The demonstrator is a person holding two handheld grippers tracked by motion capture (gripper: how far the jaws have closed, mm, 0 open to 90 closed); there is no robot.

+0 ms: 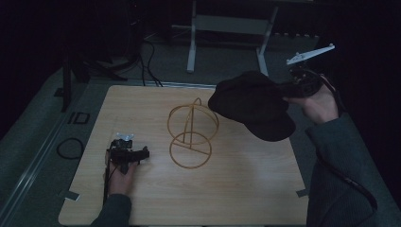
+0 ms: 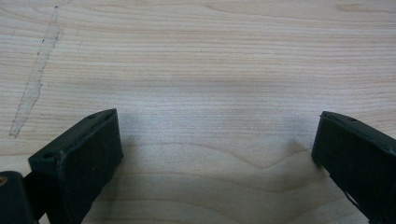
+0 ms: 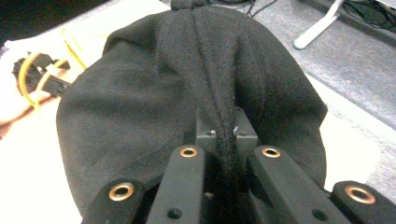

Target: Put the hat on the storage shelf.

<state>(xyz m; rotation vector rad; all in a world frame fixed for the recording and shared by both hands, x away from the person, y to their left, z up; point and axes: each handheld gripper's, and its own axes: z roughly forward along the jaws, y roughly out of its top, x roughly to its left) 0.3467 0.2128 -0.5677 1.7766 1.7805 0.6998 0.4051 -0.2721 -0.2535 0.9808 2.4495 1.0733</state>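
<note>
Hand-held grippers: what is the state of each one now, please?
Left hand-held gripper: open, jaws wide apart over the bare table, holding nothing.
Right hand-held gripper: closed on the black cap, held above the table.

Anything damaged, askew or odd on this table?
Little. A pale streak mars the wood table near the open left gripper. The wire stand stands upright; the right gripper holds the black cap aloft.

Both sleeves (image 1: 331, 156) look grey-green in the dim light; the right gripper (image 3: 229, 154) has black fingers (image 3: 180, 186) with brass-ringed screw holes.
</note>
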